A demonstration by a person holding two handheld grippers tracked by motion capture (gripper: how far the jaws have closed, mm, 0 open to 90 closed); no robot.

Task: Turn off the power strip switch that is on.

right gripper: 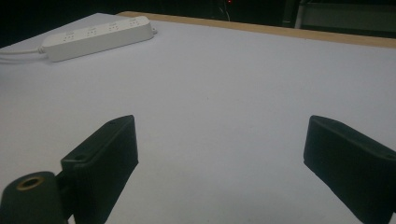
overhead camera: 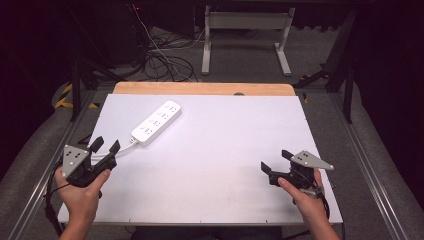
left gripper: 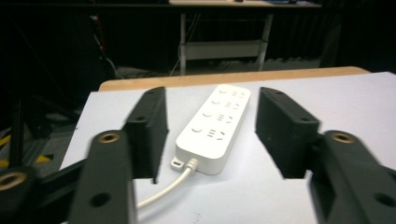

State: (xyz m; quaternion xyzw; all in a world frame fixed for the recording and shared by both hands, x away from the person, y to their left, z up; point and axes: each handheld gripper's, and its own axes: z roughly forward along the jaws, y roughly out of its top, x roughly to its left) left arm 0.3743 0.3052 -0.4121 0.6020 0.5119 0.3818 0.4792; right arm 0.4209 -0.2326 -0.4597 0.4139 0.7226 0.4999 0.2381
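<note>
Power strip point(overhead camera: 156, 122), white, four socket rows, lies diagonally on white table sheet point(overhead camera: 215, 165), far-left area; cord exits near end toward left gripper point(overhead camera: 105, 145). Left gripper near strip's cord end, jaws apart, empty. Right gripper point(overhead camera: 276, 161) well apart at near-right, jaws apart, empty.

Left gripper view: strip point(left gripper: 214, 125) framed between wide-open jaws, beyond their tips, untouched; cord point(left gripper: 168, 186) runs toward camera.

Right gripper view: jaws spread wide over bare sheet; strip point(right gripper: 95, 36) far off at upper left.

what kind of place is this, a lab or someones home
Probably a lab or workshop: a white-topped table on a bare floor with loose cables, a metal-framed bench behind, and a lone power strip.
</note>
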